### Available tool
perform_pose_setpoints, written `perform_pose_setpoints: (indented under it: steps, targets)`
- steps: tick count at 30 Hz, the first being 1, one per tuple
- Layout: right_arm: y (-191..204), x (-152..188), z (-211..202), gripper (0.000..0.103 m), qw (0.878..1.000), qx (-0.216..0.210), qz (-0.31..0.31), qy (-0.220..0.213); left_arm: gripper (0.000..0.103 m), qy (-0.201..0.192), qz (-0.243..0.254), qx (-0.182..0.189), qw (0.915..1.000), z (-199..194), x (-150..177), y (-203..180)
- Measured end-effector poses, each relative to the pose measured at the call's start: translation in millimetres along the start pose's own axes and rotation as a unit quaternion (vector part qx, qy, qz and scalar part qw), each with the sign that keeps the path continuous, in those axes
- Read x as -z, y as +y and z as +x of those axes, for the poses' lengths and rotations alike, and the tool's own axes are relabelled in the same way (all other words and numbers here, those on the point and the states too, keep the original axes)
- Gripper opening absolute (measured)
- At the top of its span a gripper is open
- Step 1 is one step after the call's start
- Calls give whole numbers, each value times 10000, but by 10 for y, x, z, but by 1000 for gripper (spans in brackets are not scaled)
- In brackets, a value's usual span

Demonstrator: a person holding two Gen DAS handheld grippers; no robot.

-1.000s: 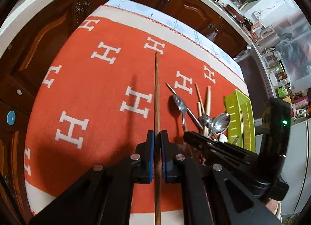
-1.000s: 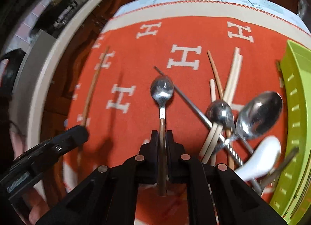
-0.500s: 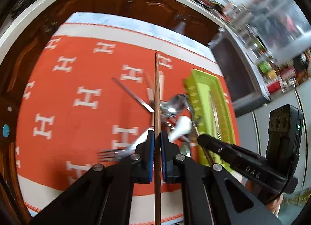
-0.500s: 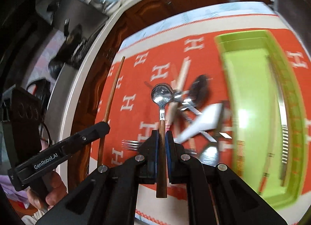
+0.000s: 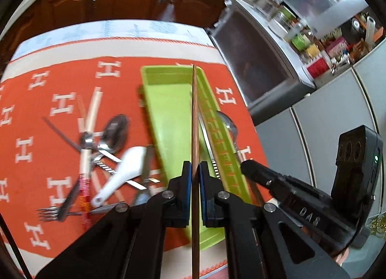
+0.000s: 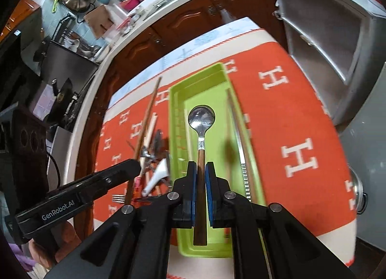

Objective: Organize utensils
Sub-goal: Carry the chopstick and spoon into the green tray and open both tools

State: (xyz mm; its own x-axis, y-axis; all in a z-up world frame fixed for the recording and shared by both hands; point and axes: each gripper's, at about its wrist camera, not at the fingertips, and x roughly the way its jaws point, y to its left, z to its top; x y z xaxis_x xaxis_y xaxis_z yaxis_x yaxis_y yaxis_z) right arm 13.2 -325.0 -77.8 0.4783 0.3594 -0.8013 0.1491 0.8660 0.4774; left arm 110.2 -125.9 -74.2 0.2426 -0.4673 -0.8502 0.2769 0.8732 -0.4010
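Note:
My left gripper is shut on a long brown wooden chopstick, which hangs lengthwise over the green tray. My right gripper is shut on the wooden handle of a metal spoon, held above the same tray. A serrated metal utensil lies along the tray's right side. Left of the tray sits a pile of utensils: a white ceramic spoon, metal spoons, a fork and pale chopsticks. Each wrist view shows the other gripper beside the tray.
An orange cloth with white H marks covers the table. Dark wooden cabinets stand behind it and a grey metal unit to the right. A pot lid sits at the cloth's right edge.
Both grippers have swung to the right, from above the open cloth and the utensil pile to above the green tray, still holding the chopstick and the spoon.

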Motion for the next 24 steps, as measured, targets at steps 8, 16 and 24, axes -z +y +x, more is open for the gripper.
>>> perform_pose_setpoints:
  steps: [8, 16, 24]
  targets:
    - [-323, -87, 212, 9, 9997, 94, 91, 219, 21, 147, 237, -275, 9992, 258, -14, -164]
    - [-183, -8, 333, 10, 9997, 124, 6, 198, 23, 108, 402, -661, 9969, 38, 110, -56]
    - [60, 184, 217, 10, 9995, 157, -239, 164, 29, -135, 371, -1265, 9912, -260, 372, 296]
